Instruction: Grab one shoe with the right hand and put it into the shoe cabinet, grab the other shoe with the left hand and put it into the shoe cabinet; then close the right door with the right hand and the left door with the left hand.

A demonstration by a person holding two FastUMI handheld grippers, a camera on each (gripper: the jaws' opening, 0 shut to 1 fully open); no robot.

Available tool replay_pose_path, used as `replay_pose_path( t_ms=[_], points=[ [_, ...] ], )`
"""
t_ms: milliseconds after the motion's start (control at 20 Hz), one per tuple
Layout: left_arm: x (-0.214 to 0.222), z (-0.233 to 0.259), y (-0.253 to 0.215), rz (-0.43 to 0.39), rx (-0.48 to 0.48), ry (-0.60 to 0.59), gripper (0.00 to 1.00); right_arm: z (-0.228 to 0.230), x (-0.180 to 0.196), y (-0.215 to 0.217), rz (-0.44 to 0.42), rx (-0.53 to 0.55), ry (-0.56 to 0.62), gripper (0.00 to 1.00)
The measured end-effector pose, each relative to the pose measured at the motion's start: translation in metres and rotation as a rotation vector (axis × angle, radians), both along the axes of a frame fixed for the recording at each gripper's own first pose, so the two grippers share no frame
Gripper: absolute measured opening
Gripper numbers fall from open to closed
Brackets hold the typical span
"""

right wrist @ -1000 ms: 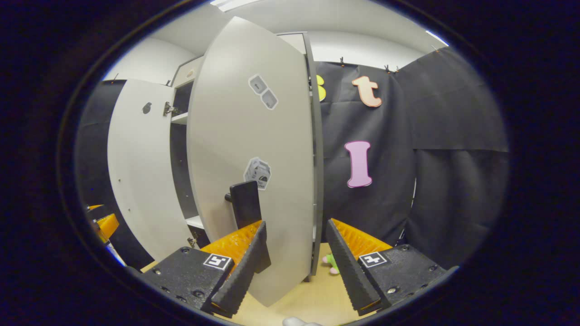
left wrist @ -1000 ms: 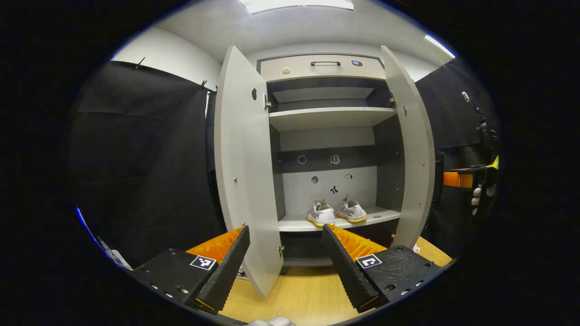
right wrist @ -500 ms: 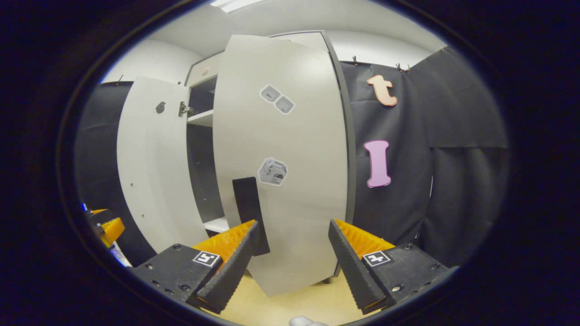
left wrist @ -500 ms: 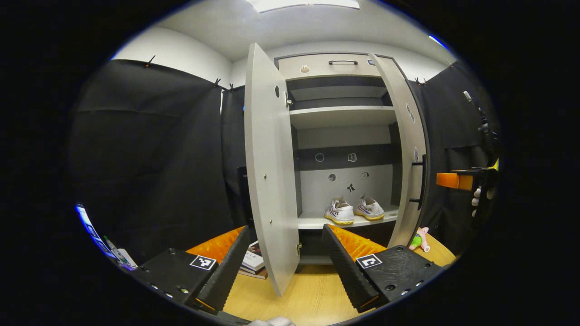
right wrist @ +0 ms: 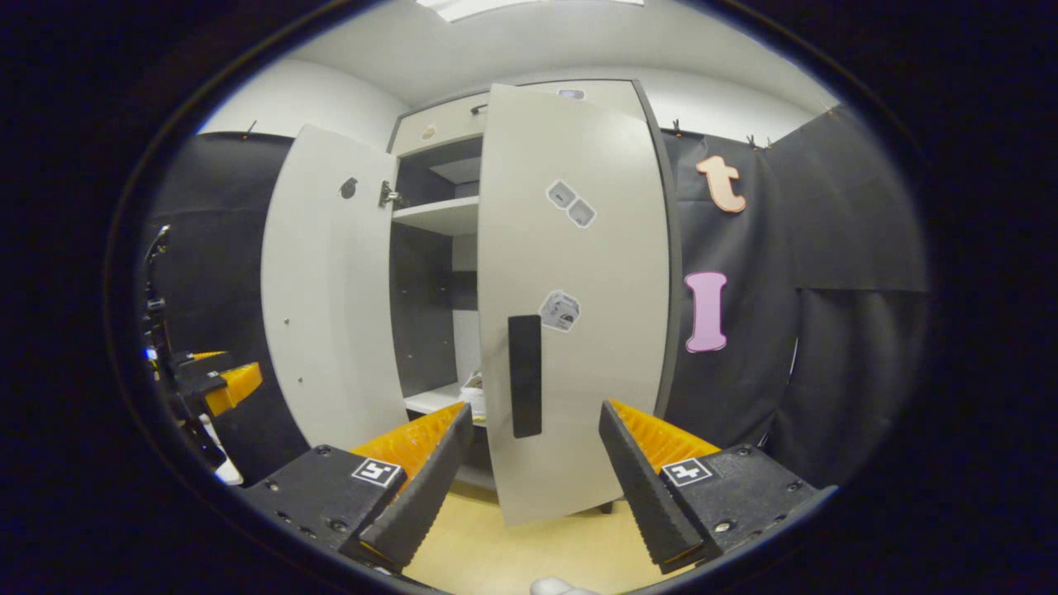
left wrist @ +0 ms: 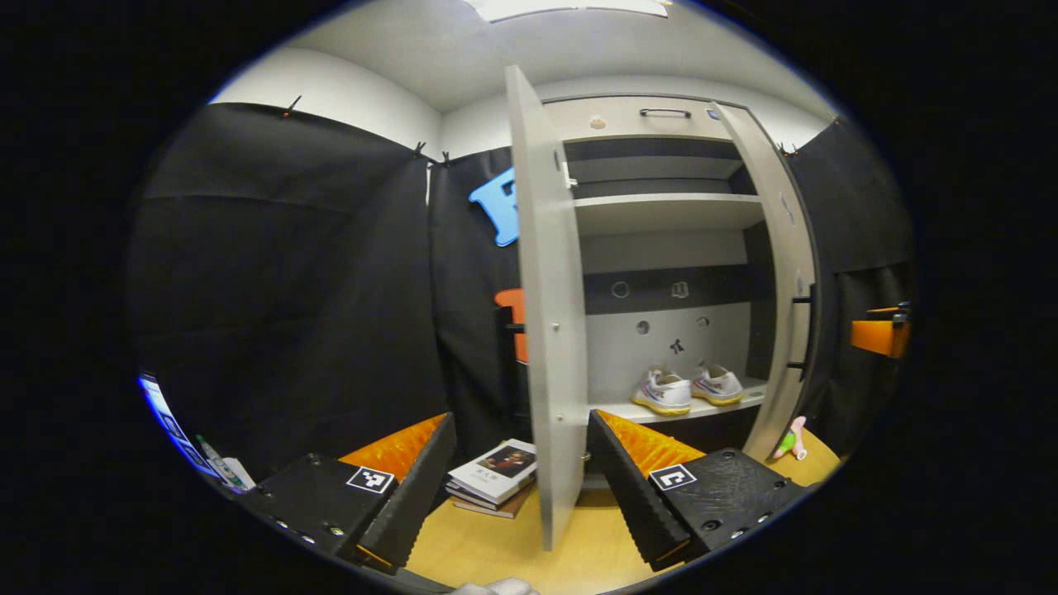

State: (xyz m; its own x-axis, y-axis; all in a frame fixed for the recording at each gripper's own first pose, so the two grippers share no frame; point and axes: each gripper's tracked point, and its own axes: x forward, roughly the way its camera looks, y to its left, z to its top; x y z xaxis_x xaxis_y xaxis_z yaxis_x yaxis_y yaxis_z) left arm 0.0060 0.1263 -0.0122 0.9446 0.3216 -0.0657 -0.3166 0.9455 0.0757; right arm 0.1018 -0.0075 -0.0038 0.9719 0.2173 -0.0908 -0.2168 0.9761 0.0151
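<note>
Both shoes (left wrist: 686, 390) on lower cabinet shelf (left wrist: 661, 411). Right door (right wrist: 579, 297) nearly shut, ahead of right gripper (right wrist: 533, 471), jaws wide, empty. Left door (left wrist: 550, 330) open, edge-on between left gripper (left wrist: 521, 479) jaws, wide, vertical long axis.

No text can be read. The stickers (right wrist: 561, 310) on the right door (right wrist: 579, 289) and the cover of the book (left wrist: 496, 473) on the floor are too small and blurred.

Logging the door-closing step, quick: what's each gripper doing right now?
Left gripper: open, holding nothing.
Right gripper: open, holding nothing.
</note>
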Motion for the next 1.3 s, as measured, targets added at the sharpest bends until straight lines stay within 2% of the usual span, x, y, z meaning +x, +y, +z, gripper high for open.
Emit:
replay_pose_path(
  t_ms=[200, 350, 600, 750, 850, 1050, 1300],
  points=[
    [0.018, -0.002, 0.064, 0.080, 0.037, -0.003, 0.96, -0.010, -0.022, 0.004, -0.018, -0.013, 0.025, 0.99],
    [0.045, -0.008, 0.078, 0.049, 0.019, -0.005, 0.97, -0.016, -0.036, 0.004, -0.045, -0.018, 0.042, 1.00],
    [0.066, -0.005, 0.067, -0.023, 0.021, -0.014, 0.96, -0.014, -0.056, 0.004, -0.083, -0.036, 0.031, 1.00],
    [0.074, -0.008, 0.062, -0.084, -0.027, -0.018, 0.88, -0.014, -0.065, 0.012, -0.088, -0.034, 0.024, 0.99],
    [0.075, -0.009, 0.058, -0.111, -0.049, -0.015, 0.87, -0.017, -0.069, 0.020, -0.082, -0.036, 0.034, 0.99],
    [0.074, -0.007, 0.047, -0.137, -0.019, -0.018, 0.84, -0.017, -0.078, 0.036, -0.068, -0.038, 0.032, 1.00],
    [0.075, -0.006, 0.011, -0.226, -0.036, -0.020, 0.84, -0.014, -0.091, 0.040, -0.074, -0.047, 0.018, 1.00]
  ],
)
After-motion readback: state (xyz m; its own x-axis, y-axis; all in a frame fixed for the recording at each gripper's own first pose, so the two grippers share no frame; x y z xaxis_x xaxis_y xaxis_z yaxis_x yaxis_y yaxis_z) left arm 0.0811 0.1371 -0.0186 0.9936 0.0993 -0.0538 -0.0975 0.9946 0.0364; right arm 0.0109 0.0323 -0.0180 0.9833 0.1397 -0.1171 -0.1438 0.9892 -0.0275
